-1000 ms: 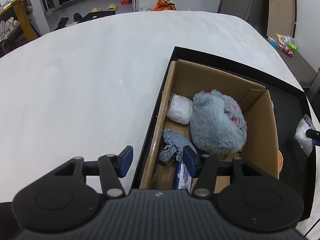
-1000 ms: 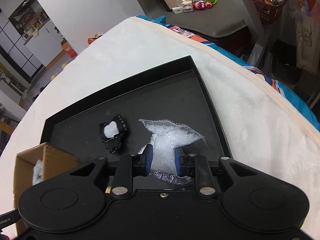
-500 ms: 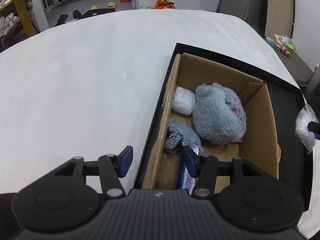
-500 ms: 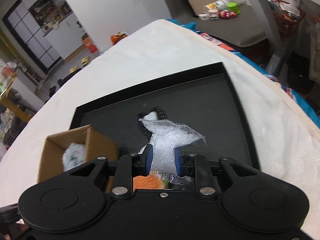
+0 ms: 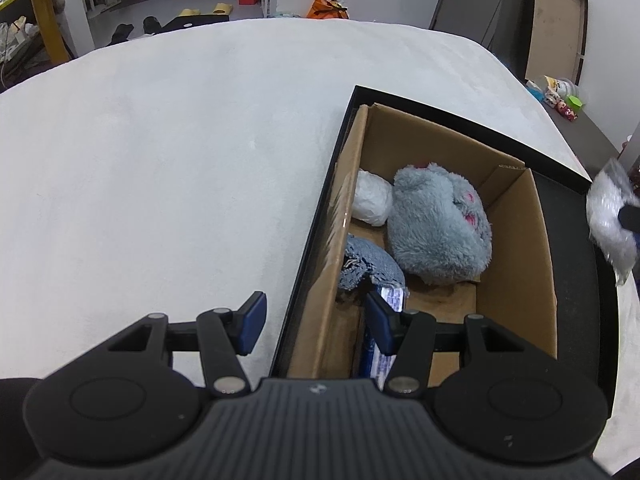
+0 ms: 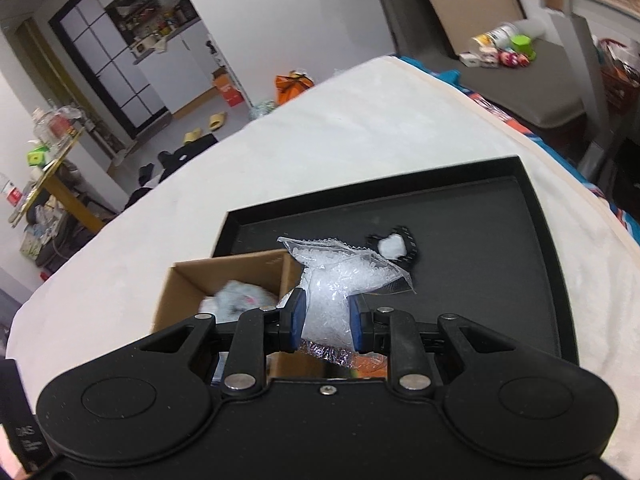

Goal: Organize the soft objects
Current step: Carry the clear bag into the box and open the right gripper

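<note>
With the grey plush [image 5: 438, 224] and other soft things already boxed, the right tongs [image 6: 325, 318] gripped the pellet bag [image 6: 344, 276] beside the cardboard box [image 6: 224, 276], while the left tongs [image 5: 314, 322] stood released, one black-and-white item [image 6: 394, 246] left on the tray [image 6: 500, 264].

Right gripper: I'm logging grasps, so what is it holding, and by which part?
The right gripper is shut on the clear bag of pellets, pinching its lower, narrower end. The left gripper holds nothing.
</note>
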`<move>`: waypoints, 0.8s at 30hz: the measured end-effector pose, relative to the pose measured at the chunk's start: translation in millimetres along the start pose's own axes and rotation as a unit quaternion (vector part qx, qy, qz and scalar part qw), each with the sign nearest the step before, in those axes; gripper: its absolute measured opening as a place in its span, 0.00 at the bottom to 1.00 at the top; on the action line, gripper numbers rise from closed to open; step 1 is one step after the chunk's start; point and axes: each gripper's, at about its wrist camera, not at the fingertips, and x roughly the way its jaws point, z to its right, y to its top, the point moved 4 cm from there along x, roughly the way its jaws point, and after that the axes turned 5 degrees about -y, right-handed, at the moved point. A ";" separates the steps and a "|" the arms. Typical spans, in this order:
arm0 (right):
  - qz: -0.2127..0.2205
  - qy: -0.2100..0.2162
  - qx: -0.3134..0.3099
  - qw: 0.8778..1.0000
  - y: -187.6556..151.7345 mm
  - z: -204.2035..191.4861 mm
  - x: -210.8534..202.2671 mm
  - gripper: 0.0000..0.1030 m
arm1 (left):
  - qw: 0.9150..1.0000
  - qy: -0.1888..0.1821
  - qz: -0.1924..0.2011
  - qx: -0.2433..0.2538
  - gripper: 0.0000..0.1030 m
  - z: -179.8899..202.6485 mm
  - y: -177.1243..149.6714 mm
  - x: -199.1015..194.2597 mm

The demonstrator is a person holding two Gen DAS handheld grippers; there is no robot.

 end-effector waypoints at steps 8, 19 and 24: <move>-0.010 0.024 -0.034 0.999 -4.8 -36.1 -0.5 0.22 | 1.000 -0.017 -0.002 -0.004 0.45 -2.2 -4.8 0.2; -0.048 0.037 -0.076 0.995 -23.4 -73.7 11.4 0.23 | 0.999 -0.032 -0.001 -0.010 0.21 -4.3 -6.9 1.3; -0.087 0.051 -0.095 0.990 -34.1 -81.7 17.9 0.37 | 0.999 -0.034 -0.001 -0.013 0.21 -5.6 -6.6 1.0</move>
